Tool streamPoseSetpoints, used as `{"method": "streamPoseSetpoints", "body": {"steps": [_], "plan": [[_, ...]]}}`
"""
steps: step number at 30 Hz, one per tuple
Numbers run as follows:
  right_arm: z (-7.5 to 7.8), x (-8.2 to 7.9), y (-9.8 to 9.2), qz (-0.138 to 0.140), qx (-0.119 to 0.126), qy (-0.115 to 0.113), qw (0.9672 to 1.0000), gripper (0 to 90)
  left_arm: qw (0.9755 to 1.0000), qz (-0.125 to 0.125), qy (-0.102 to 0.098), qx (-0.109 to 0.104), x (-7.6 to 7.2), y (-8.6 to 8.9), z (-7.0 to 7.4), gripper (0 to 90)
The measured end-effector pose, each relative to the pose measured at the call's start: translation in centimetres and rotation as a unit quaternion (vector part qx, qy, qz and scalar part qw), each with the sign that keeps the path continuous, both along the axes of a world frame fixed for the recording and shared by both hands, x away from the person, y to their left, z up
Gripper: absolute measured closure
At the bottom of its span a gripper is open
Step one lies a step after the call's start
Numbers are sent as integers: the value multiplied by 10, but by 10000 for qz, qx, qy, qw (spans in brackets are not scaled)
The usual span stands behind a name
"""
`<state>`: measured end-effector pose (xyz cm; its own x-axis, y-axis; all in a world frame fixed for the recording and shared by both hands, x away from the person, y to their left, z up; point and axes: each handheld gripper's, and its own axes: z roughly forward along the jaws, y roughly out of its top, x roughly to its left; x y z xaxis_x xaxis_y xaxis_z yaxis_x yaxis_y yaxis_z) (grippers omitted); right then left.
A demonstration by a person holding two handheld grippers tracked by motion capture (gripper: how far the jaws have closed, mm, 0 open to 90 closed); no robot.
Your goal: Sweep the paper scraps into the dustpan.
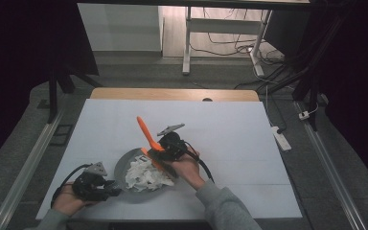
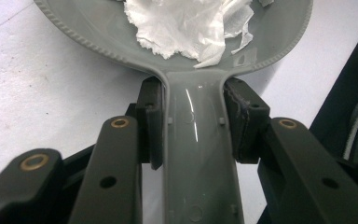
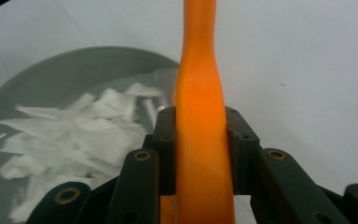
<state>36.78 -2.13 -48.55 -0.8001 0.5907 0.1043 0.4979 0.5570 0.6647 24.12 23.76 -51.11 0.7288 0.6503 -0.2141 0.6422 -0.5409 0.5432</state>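
A grey dustpan (image 1: pixel 120 165) lies on the white table near the front, with a heap of white paper scraps (image 1: pixel 146 175) in it. My left gripper (image 1: pixel 110 190) is shut on the dustpan's handle (image 2: pixel 196 140), pads pressed against both sides of it. In the left gripper view, the scraps (image 2: pixel 186 23) sit just beyond the handle. My right gripper (image 1: pixel 163 146) is shut on an orange brush (image 1: pixel 145 130), whose handle tilts up and away. The brush's lower end rests at the dustpan's right rim beside the scraps. In the right gripper view, the orange handle (image 3: pixel 200 93) rises between the jaws, with the dustpan (image 3: pixel 74 70) at left.
A white sheet (image 1: pixel 230 139) covers the table, and a wooden edge (image 1: pixel 172 94) shows at its far side. On the floor at right lies a white power strip (image 1: pixel 281 137). Desk legs and cables stand beyond the table.
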Motion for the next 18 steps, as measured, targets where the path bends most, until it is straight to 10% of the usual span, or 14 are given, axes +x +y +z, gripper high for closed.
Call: {"method": "streamPoseSetpoints", "body": {"steps": [7, 10, 18], "plan": [[11, -18, 21, 371, 574, 273, 9973, 704, 10000, 17, 6, -25, 0, 0, -1, 619], [20, -21, 22, 428, 667, 54, 9968, 704, 10000, 8, 13, -28, 1, 1, -1, 619], [34, 1, -10, -177, 647, -289, 9973, 704, 10000, 19, 36, -49, 2, 2, -2, 619]]}}
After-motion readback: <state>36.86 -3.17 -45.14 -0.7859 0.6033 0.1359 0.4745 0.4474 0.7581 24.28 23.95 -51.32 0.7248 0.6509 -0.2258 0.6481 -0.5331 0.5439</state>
